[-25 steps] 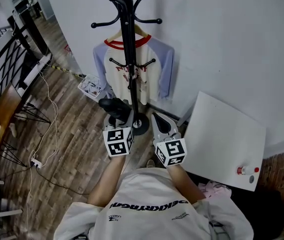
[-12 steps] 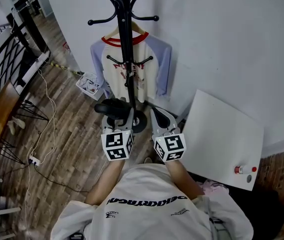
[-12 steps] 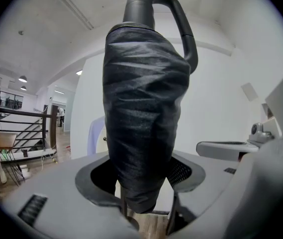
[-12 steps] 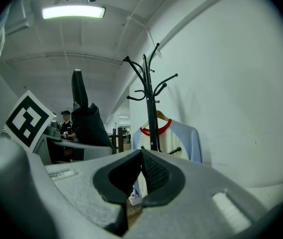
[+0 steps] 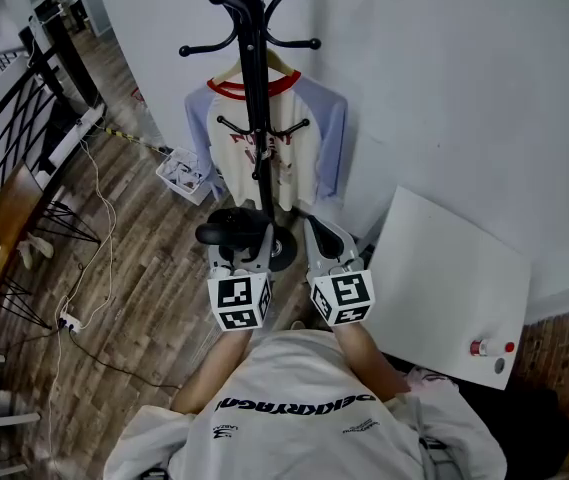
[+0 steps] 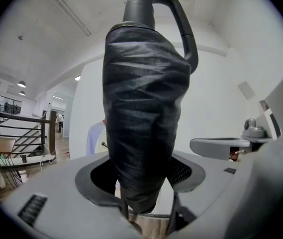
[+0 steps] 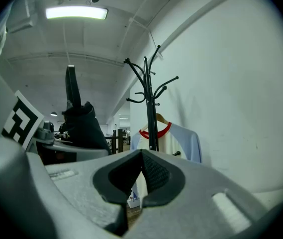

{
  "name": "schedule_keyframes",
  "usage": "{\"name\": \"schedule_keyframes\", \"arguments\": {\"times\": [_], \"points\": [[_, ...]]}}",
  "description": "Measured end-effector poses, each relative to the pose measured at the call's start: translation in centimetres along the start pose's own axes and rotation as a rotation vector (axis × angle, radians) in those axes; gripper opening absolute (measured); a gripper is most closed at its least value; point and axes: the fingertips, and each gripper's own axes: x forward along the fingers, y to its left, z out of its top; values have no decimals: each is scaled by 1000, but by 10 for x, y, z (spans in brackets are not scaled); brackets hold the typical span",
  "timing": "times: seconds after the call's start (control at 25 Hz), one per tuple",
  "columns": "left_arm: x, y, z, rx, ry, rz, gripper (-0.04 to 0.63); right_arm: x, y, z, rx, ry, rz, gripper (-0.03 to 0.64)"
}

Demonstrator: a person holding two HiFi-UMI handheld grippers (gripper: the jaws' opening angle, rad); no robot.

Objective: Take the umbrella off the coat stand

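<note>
Shift: since a second ago we have drawn the left gripper point(image 6: 141, 180) and its load slightly nearer our chest; the right gripper point(image 7: 140, 176) has barely stirred.
Umbrella: the folded black umbrella point(image 6: 143, 108) stands upright, hooked handle on top. In the right gripper view it is clear of the coat stand point(image 5: 254, 98).
Left claw: clamped on the umbrella's bundled fabric, low on the roll.
Right claw: pads together, nothing between them.
Slip risk: we judge the fabric soft and slick, and most of the weight sits above the pads, so a quick tilt could let the umbrella lean or slide out.
Snag risk: swinging towards the stand could catch the hooked handle on an arm, or on the hanging shirt point(image 5: 269, 138), and rock the stand.
Wall risk: the white wall point(image 5: 444, 88) is close, so a wide turn could knock the umbrella against it.
</note>
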Motion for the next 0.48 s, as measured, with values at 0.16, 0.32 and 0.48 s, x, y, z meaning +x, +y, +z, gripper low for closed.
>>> {"name": "schedule_keyframes", "arguments": {"times": [0.16,0.32,0.48], "points": [[2,-1,0,8,1,2,256,2,-2,2,2,-9,3,-3],[3,-1,-1,10,2,9,256,3,-3,1,1,-10,5,-3],[3,-2,-2,8,4,11,256,4,-4,-1,0,-9,7,-3]]}}
